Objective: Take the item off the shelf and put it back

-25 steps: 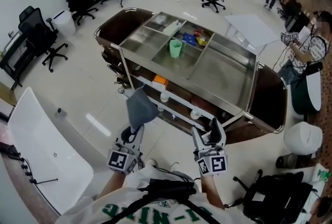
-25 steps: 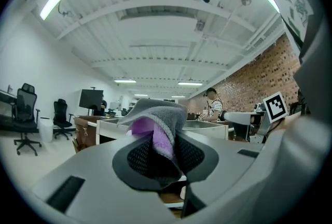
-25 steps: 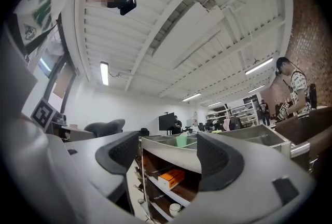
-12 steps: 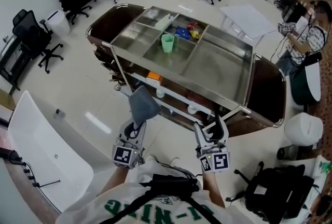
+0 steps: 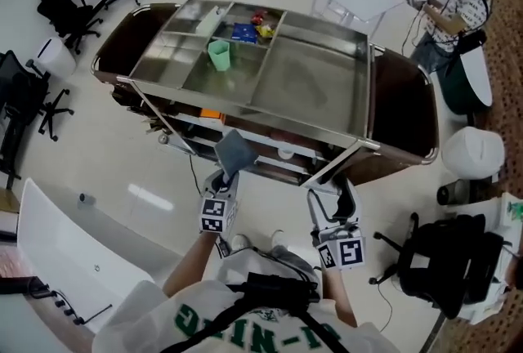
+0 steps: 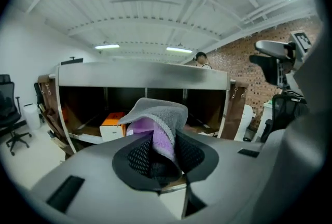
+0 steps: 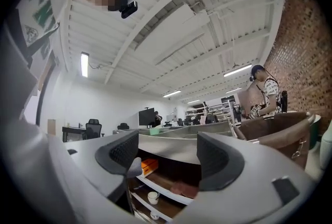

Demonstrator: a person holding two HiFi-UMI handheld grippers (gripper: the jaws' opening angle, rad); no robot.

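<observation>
Head view: my left gripper point(image 5: 222, 181), clamped on the grey-purple cloth point(image 5: 235, 149), has drawn nearer the cart's lower shelf point(image 5: 270, 166). My right gripper point(image 5: 333, 198) hangs empty, jaws apart. Putting-back looks close.

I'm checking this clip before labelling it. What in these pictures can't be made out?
- Shelf under the cart's steel top: head view, the top covers most of it.
- Colourful packets in the far compartment: head view, too small to name.
- Lower end of the grey cloth: left gripper view, buried between the left gripper's shut jaws.
</observation>
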